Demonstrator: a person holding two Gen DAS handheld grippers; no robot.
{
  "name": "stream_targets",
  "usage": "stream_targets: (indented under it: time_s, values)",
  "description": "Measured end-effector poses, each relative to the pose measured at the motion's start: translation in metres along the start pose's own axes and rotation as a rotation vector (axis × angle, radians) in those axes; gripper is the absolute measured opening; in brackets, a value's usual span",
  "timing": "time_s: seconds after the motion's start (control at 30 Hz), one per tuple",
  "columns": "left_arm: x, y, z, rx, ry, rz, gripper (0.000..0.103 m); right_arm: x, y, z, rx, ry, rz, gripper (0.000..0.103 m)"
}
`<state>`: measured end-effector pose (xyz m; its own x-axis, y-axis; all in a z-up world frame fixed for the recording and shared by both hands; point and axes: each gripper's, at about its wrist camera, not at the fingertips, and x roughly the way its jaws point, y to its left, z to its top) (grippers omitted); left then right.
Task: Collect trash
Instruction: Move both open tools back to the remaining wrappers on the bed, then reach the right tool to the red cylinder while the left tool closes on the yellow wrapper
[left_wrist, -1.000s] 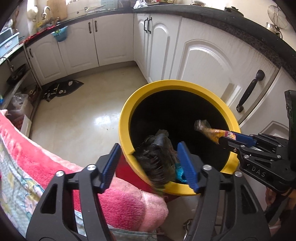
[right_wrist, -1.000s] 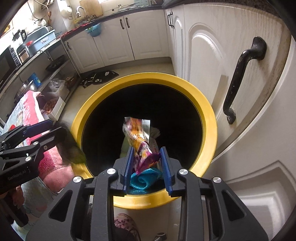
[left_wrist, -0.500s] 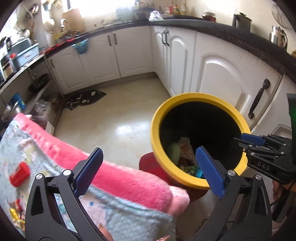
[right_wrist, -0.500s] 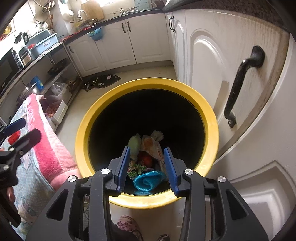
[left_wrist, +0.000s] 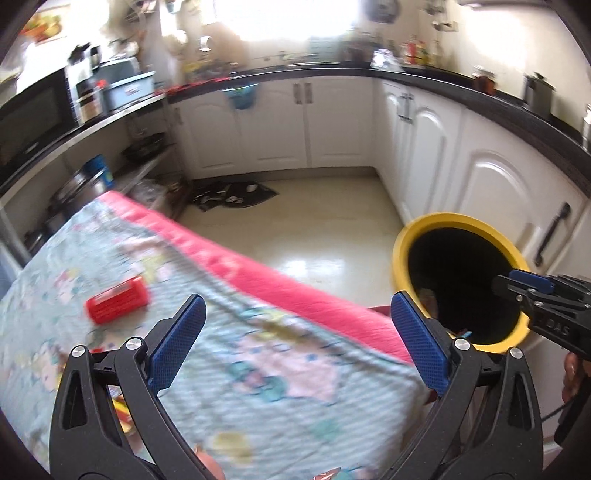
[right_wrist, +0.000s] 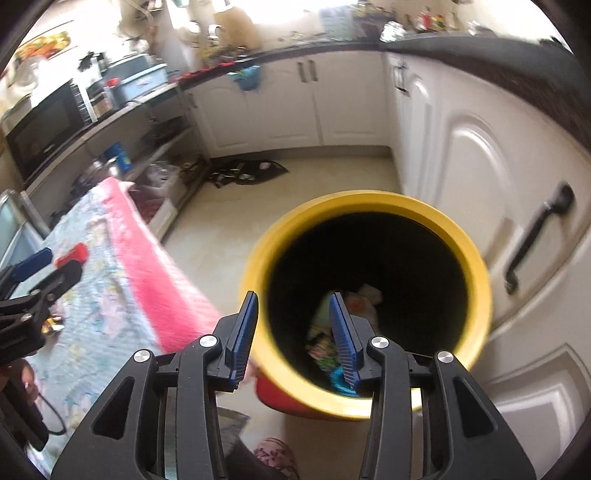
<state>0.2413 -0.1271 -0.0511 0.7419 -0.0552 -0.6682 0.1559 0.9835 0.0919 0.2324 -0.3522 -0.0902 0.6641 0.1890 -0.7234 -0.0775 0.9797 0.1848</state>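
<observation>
The trash (right_wrist: 343, 325) lay at the bottom of the yellow bin (right_wrist: 476, 266), a small heap of wrappers and scraps, too blurred to name one by one. The bin stood on the kitchen floor (left_wrist: 314, 221), close to the white cupboard doors (left_wrist: 491, 192) and just beside the worktop (left_wrist: 258, 387) with its flowery cloth and pink edge. I think it was put there so you only had a short way to carry each piece.

Your right tongs (right_wrist: 293, 332) hung over the near rim of the bin with nothing between the blue pads. They had just been opening, and stood partly apart. Your left tongs (left_wrist: 295, 343) had just been opening too. They were spread wide and empty, and pointed down at the cloth.

A red packet (left_wrist: 118, 306) lay on the cloth, left of the left tongs and well apart from them. A few bright scraps (left_wrist: 122, 410) showed by the lower left edge. I think those were the next things to pick up.

The side of the right tongs, seen from the left camera, had the letters "DAS" on it. The writing on the red packet was too blurred to read.
</observation>
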Motion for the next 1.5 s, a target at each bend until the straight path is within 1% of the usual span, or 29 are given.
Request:
stream_targets:
  time_s: [0.17, 0.33, 0.57, 0.73, 0.9, 1.03, 1.17, 1.27, 1.43, 1.5]
  values:
    - [-0.011, 0.044, -0.004, -0.11, 0.002, 0.057, 0.092, -0.003, 0.045, 0.011, -0.077, -0.017, 0.067, 0.04]
    - [-0.024, 0.086, -0.013, -0.226, -0.001, 0.11, 0.092, 0.0, 0.088, 0.023, -0.161, -0.017, 0.13, 0.04]
    - [-0.038, 0.134, -0.031, -0.349, 0.002, 0.151, 0.092, 0.009, 0.154, 0.028, -0.277, -0.002, 0.233, 0.04]
    - [-0.041, 0.162, -0.045, -0.431, 0.026, 0.169, 0.092, 0.016, 0.193, 0.029, -0.341, 0.007, 0.276, 0.04]
    - [-0.04, 0.185, -0.058, -0.507, 0.06, 0.16, 0.092, 0.025, 0.226, 0.036, -0.399, 0.014, 0.3, 0.04]
    - [-0.034, 0.203, -0.071, -0.584, 0.088, 0.133, 0.092, 0.035, 0.246, 0.042, -0.45, 0.02, 0.308, 0.04]
    - [-0.029, 0.215, -0.08, -0.64, 0.107, 0.114, 0.092, 0.051, 0.268, 0.046, -0.507, 0.033, 0.313, 0.041]
    - [-0.026, 0.222, -0.086, -0.677, 0.118, 0.096, 0.092, 0.067, 0.284, 0.049, -0.554, 0.052, 0.323, 0.043]
    - [-0.026, 0.233, -0.096, -0.74, 0.124, 0.074, 0.092, 0.092, 0.308, 0.052, -0.631, 0.083, 0.353, 0.051]
    - [-0.026, 0.236, -0.099, -0.756, 0.126, 0.063, 0.092, 0.102, 0.317, 0.053, -0.667, 0.097, 0.364, 0.052]
